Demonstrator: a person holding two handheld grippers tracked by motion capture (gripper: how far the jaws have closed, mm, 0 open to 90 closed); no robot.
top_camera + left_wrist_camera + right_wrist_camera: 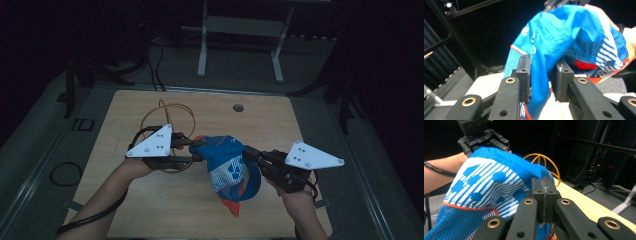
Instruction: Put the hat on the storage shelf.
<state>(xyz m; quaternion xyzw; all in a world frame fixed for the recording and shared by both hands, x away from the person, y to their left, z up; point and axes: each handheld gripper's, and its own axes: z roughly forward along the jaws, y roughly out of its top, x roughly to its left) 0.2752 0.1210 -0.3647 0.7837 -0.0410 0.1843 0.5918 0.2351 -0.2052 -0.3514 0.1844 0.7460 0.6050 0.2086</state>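
The cap (225, 162) is blue with a white striped panel carrying blue dots, orange edging and a blue mesh part. It hangs in the air above the tabletop (165, 200), stretched between the two grippers, crumpled and folded. Its orange lower tip droops down toward the wood.

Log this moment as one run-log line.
blue cap: lifted off table | left hand-held gripper: loosely around cap fabric | right hand-held gripper: clamped on cap

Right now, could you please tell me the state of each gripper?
Left gripper: jaws part open, blue cloth between them, not clearly pinched.
Right gripper: shut on the blue cloth.
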